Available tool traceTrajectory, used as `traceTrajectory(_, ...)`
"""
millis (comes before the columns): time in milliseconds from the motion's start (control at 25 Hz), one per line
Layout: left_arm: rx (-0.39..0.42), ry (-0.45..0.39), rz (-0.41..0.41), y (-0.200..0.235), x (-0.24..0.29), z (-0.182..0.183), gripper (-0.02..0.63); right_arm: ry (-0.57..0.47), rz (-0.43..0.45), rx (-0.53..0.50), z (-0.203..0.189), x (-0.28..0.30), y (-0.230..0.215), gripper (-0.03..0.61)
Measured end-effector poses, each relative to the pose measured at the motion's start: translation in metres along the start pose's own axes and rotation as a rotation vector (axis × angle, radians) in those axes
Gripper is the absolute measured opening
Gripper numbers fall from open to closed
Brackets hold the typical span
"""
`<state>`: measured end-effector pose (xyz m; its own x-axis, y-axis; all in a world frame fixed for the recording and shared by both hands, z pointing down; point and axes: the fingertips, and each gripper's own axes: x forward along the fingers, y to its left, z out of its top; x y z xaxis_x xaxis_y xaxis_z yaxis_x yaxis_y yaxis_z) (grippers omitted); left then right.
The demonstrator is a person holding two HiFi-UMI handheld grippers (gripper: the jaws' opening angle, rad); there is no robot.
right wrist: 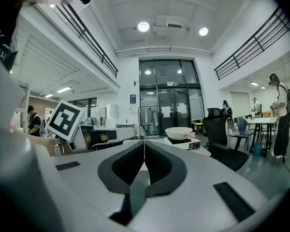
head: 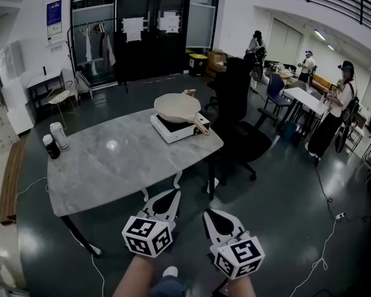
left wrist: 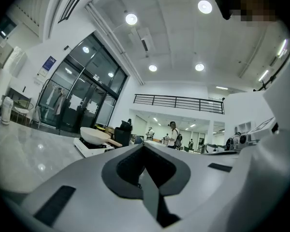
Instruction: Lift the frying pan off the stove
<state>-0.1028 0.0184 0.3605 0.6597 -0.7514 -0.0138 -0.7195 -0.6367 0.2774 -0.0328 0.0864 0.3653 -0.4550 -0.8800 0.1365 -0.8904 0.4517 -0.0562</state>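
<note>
Cream frying pan (head: 177, 107) sits on the white stove (head: 170, 133) at the marble table's (head: 111, 166) far end, untouched. The step, I judge, is the approach: the left gripper (head: 173, 195) and right gripper (head: 209, 215), both closed and empty, point level side by side off the table's near edge. Next, one must open and clamp the handle (head: 201, 126)

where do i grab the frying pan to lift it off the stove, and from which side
Grip the wooden handle of the frying pan. It juts out past the stove toward the table's right edge, slim where the bowl looks too wide, so come from that side, jaws astride it. The right tool is shut and would need opening first.
</note>
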Motion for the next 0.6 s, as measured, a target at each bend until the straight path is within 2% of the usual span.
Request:
traceTrajectory(320,-0.019,0.011,-0.032,0.069,0.083,0.021,0.011,0.009,-0.029,0.007,0.018,0.097,-0.046,0.026)
traceTrajectory(600,-0.049,0.043,-0.040,0.094,0.115,0.007,0.012,0.044,-0.038,0.033,0.003,0.129,-0.061,0.026)
